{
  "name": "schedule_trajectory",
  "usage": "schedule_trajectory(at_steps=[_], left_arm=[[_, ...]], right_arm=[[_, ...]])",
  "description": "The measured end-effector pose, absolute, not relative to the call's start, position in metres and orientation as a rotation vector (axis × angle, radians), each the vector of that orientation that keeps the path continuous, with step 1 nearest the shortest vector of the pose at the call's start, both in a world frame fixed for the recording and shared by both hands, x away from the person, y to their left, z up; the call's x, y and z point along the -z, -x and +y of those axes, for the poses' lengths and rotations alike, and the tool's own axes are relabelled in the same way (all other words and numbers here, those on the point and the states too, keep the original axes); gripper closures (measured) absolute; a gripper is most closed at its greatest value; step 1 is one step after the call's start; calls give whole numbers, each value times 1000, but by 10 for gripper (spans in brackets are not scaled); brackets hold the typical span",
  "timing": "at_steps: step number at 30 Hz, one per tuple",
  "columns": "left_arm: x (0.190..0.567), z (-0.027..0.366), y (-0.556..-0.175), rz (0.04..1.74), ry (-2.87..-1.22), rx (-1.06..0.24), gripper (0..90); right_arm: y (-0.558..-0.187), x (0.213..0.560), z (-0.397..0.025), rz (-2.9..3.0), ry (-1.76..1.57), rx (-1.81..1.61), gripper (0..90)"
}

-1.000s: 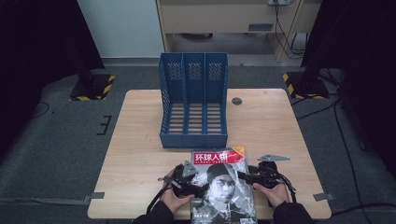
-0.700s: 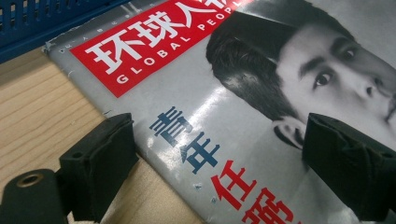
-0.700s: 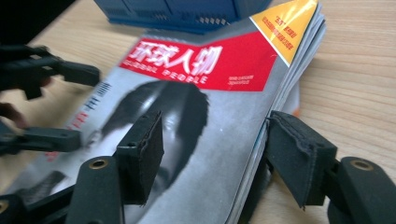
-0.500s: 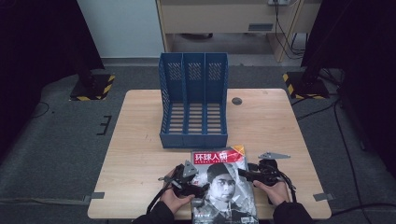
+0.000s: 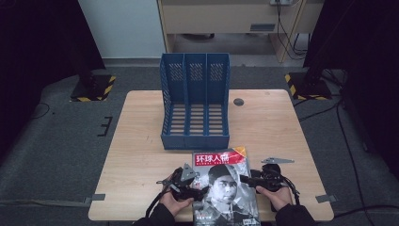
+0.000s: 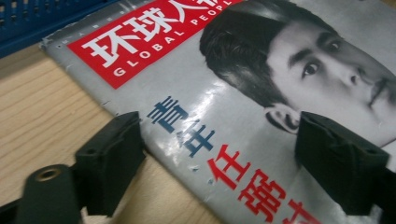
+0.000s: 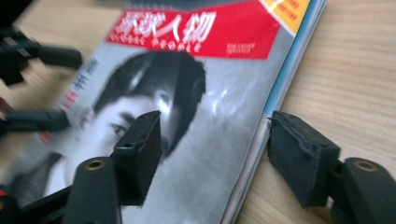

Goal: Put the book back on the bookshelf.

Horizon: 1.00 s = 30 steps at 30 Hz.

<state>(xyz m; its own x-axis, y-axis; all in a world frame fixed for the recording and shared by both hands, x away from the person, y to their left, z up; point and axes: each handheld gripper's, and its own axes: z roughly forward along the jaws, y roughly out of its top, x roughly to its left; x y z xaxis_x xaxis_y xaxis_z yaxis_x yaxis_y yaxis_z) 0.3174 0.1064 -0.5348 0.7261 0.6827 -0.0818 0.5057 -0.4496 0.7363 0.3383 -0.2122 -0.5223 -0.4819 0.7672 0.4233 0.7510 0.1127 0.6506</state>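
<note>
A magazine [image 5: 226, 188] with a red title band and a black-and-white portrait lies flat at the table's near edge. My left gripper [image 5: 200, 190] is at its left edge and open. In the left gripper view one jaw is over bare wood and the other over the cover [image 6: 261, 70], the gripper [image 6: 224, 154] straddling that edge. My right gripper [image 5: 245, 179] is open at the right edge. In the right gripper view it [image 7: 219, 149] spans the page edges of the magazine [image 7: 187, 93], one jaw above the cover, one beside it on the wood.
A blue three-slot file rack [image 5: 195, 141] stands upright just beyond the magazine, its slots open toward me; its base [image 6: 28, 18] shows in the left gripper view. A small black disc [image 5: 238, 101] lies on the wooden table [image 5: 141, 141] to the rack's right.
</note>
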Motion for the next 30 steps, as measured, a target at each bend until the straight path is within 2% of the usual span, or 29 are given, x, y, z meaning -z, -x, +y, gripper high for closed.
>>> schedule_trajectory(at_steps=[9, 23, 30], left_arm=[[535, 106, -320, 913, -2131, -274, 116], [535, 106, -321, 918, -2126, -271, 110], [535, 106, -322, 919, -2126, -270, 104]], right_arm=[[-339, 512, -210, 2269, -1469, -1524, 397], [-343, 525, -212, 2350, -1537, -1291, 410], [-343, 514, -208, 2292, -1422, -1483, 427]])
